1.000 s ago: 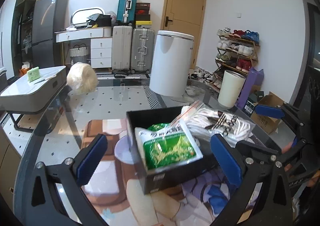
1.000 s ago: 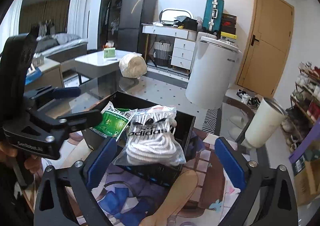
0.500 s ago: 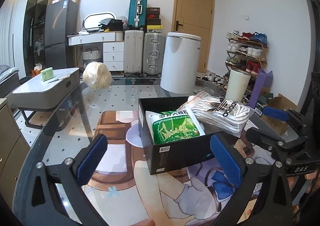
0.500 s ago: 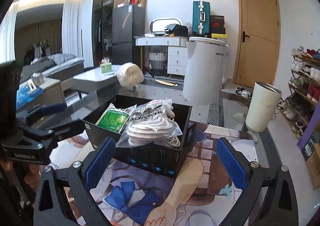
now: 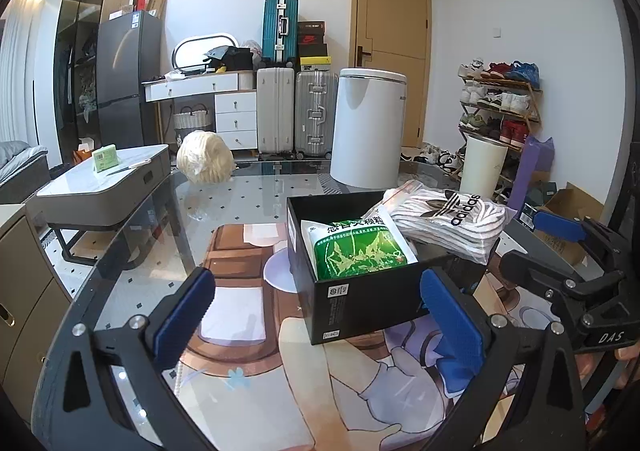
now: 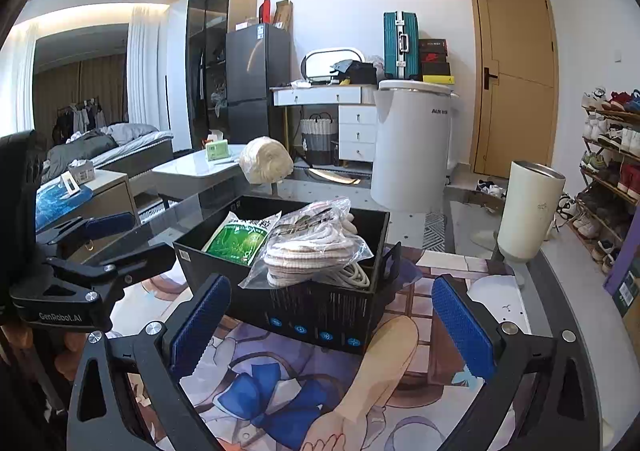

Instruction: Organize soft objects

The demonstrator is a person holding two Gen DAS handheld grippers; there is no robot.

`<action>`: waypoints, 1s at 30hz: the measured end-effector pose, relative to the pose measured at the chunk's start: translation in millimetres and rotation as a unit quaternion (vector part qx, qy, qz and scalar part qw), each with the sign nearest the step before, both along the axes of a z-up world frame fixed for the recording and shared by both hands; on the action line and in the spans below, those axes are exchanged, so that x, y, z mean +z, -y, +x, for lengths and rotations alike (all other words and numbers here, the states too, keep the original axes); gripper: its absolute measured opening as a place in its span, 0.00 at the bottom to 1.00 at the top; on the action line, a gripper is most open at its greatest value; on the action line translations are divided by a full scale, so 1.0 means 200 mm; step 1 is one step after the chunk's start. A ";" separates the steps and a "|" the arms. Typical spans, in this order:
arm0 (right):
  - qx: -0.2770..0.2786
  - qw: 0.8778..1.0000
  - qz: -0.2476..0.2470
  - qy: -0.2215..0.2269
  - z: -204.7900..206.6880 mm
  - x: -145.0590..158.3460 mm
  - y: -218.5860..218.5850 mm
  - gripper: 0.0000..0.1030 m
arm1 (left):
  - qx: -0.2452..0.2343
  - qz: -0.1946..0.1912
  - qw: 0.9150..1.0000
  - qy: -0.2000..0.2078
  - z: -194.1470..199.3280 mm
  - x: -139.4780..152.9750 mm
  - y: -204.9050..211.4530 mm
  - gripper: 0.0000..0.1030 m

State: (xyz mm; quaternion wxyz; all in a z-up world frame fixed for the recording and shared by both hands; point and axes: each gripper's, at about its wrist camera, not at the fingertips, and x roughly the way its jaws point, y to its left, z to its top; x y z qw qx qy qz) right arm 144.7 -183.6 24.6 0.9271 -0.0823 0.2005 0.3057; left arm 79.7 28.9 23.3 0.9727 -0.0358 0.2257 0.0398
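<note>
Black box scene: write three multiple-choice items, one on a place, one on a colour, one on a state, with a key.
1. Where is the green packet?
A. inside the black box
B. on the far table
C. in a gripper

2. What colour are the gripper pads?
A. red
B. blue
C. yellow

3. How is the left gripper?
A. shut on the sock bag
B. shut, empty
C. open, empty

Key: 1 A, it leans within the walls; 2 B, both views show blue pads; 3 C, fingers stand apart, nothing between.
</note>
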 end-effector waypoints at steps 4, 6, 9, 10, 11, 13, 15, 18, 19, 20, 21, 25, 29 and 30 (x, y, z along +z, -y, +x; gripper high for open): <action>-0.006 1.000 0.005 0.011 -0.01 0.00 0.01 0.99 | 0.003 -0.004 1.000 -0.009 0.01 0.00 -0.01 1.00; -0.010 1.000 0.005 0.015 -0.02 0.00 0.02 0.99 | 0.006 -0.010 1.000 -0.011 0.02 0.00 -0.02 1.00; -0.008 1.000 0.006 0.018 -0.03 0.00 0.02 0.99 | 0.015 -0.016 1.000 -0.007 0.01 0.00 -0.03 1.00; -0.009 1.000 0.005 0.018 -0.03 0.00 0.02 0.99 | 0.019 -0.018 1.000 -0.006 0.00 0.00 -0.04 1.00; -0.009 1.000 0.005 0.018 -0.03 0.00 0.01 0.99 | 0.021 -0.019 1.000 -0.006 0.00 -0.01 -0.05 1.00; -0.009 1.000 0.003 0.019 -0.04 0.00 0.01 0.99 | 0.028 -0.021 0.999 -0.004 -0.01 -0.01 -0.05 1.00; -0.007 1.000 0.003 0.020 -0.04 0.01 0.01 0.99 | 0.028 -0.019 0.999 -0.004 -0.01 -0.01 -0.05 1.00; -0.007 1.000 0.002 0.020 -0.04 0.00 0.01 0.99 | 0.029 -0.012 0.999 -0.007 0.00 -0.01 -0.05 1.00; -0.008 1.000 0.003 0.021 -0.04 0.01 0.01 0.99 | 0.029 -0.009 1.000 -0.008 0.00 -0.01 -0.04 1.00; -0.008 1.000 0.003 0.021 -0.04 0.01 0.01 0.99 | 0.029 -0.006 1.000 -0.010 0.01 -0.01 -0.03 1.00; -0.007 1.000 0.004 0.021 -0.04 0.00 0.01 0.99 | 0.031 -0.003 0.999 -0.011 0.01 -0.01 -0.03 1.00; -0.009 1.000 0.005 0.024 -0.04 0.00 0.02 0.99 | 0.041 0.008 0.999 -0.010 0.01 -0.01 -0.02 1.00; -0.008 1.000 0.006 0.023 -0.04 0.00 0.02 0.99 | 0.042 0.008 0.999 -0.011 0.01 -0.01 -0.02 1.00; -0.008 1.000 0.006 0.023 -0.04 0.00 0.02 0.99 | 0.041 0.008 0.999 -0.012 0.01 -0.01 -0.02 1.00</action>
